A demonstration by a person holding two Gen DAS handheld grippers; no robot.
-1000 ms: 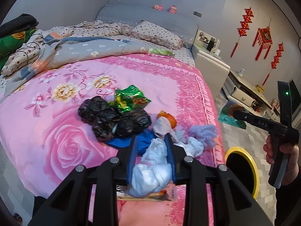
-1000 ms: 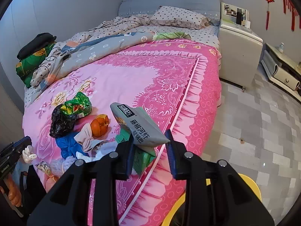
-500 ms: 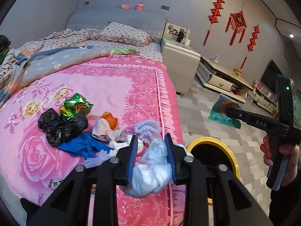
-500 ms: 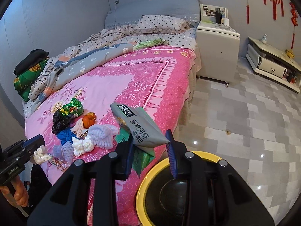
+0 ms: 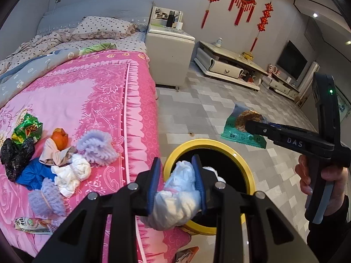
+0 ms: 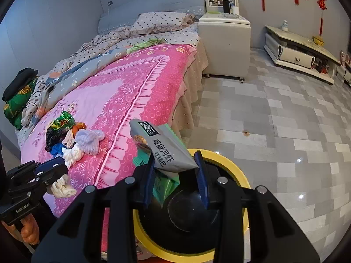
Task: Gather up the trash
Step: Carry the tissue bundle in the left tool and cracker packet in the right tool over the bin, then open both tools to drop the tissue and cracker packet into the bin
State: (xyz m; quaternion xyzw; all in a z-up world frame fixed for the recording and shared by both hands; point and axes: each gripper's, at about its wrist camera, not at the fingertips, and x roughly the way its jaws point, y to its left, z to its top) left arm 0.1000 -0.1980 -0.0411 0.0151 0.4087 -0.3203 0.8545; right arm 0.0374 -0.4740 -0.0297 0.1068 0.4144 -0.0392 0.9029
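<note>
My left gripper is shut on a crumpled white plastic wad, held over the near edge of the yellow-rimmed black bin. My right gripper hangs above the same bin with a grey and green snack packet between its pads. Its jaws are opening, and the pads still touch the packet. In the left wrist view that packet sticks out beyond the bin's far side. On the pink bedspread lies a trash pile: a green foil bag, an orange, black bags and purple fluffy pieces.
The bed fills the left, its frilled edge right beside the bin. A white bedside cabinet and a low TV stand stand at the back. Grey tiled floor spreads to the right. A person's hand holds the right gripper.
Both grippers have swung right from above the bed to over the bin, each carrying its load. The right jaws stand slightly wider around the packet.
</note>
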